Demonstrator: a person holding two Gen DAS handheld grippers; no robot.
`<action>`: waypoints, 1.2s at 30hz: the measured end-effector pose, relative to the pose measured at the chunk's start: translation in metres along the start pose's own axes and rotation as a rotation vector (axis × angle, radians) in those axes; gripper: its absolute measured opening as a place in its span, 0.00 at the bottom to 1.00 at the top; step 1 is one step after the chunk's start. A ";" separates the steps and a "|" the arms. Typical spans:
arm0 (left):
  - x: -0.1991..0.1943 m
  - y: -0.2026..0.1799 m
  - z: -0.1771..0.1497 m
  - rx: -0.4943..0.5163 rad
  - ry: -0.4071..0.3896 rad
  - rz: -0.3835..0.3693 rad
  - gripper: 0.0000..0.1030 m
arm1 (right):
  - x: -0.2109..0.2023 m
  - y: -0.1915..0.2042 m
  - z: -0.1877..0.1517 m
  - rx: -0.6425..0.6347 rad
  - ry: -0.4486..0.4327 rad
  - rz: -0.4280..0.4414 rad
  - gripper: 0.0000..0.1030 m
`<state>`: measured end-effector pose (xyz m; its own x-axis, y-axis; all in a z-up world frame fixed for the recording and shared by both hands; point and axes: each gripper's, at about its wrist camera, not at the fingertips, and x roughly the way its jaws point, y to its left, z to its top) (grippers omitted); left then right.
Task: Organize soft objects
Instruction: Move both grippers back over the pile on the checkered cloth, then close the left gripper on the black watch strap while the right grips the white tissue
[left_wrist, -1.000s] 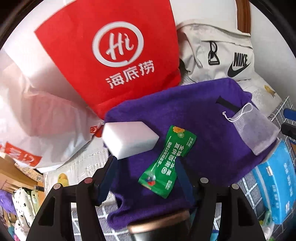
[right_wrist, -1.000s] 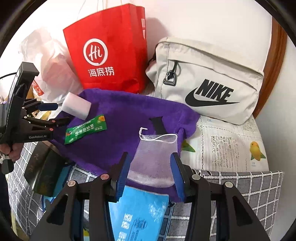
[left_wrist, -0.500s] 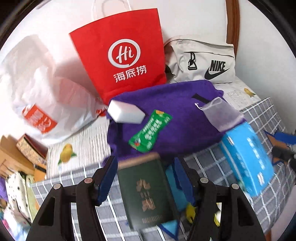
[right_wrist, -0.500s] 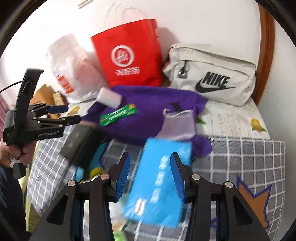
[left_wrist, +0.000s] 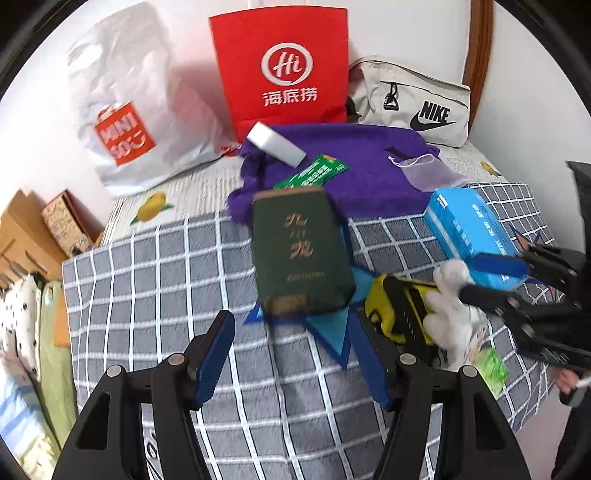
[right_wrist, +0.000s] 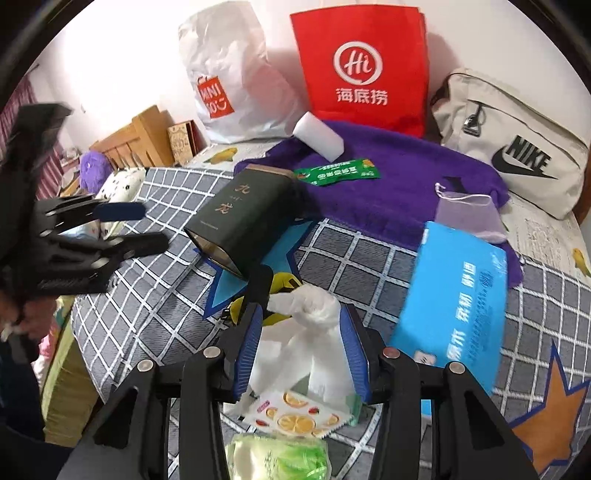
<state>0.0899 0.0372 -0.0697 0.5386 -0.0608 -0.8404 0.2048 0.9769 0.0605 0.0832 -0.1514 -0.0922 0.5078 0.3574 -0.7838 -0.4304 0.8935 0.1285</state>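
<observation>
Setting: checked grey bedcover (left_wrist: 155, 295) on a bed against a white wall, strewn with soft goods and packets.
Right gripper: right gripper (right_wrist: 301, 350) points down at a crumpled white tissue (right_wrist: 317, 306); its blue pads flank the tissue's tail, jaws part-open with daylight either side, so nothing looks clamped.
Left gripper: left gripper (left_wrist: 295, 354) hovers over bare bedcover, jaws apart and empty.
Near clutter: fruit-print packet (right_wrist: 299, 417) and green wrapped pack (right_wrist: 280, 458) lie just below the tissue; a yellow-and-black item (left_wrist: 399, 306) sits partly under it.
Middle ground: dark green tin (right_wrist: 240, 218) lies on its side on a blue star patch; blue tissue pack (right_wrist: 454, 306) rests to the right.
Further back: purple towel (right_wrist: 399, 184) carries a white sponge (right_wrist: 319, 134), a green sachet (right_wrist: 340, 171) and a mesh pouch (right_wrist: 469, 214).
Backdrop: red paper bag (right_wrist: 362, 66), white shopping bag (right_wrist: 229, 81) and beige sling bag (right_wrist: 517, 147) stand along the wall.
Step in hand: apparently picking up the tissue.
Doing it well: likely best to centre both pads on the bunched knot rather than the thin tail, close gently, then lift straight so the packets beneath stay put.
</observation>
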 end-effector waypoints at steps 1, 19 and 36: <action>-0.001 0.003 -0.006 -0.016 0.002 -0.006 0.60 | 0.004 0.000 0.000 -0.009 0.010 -0.019 0.43; 0.017 -0.032 -0.036 -0.031 0.031 -0.123 0.60 | -0.041 -0.001 -0.005 0.024 -0.111 -0.049 0.25; 0.056 -0.095 -0.032 0.087 0.068 -0.137 0.60 | -0.087 -0.019 -0.056 0.121 -0.156 -0.095 0.25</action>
<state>0.0748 -0.0526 -0.1398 0.4451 -0.1754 -0.8782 0.3437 0.9390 -0.0134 0.0051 -0.2152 -0.0604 0.6557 0.2991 -0.6933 -0.2867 0.9481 0.1379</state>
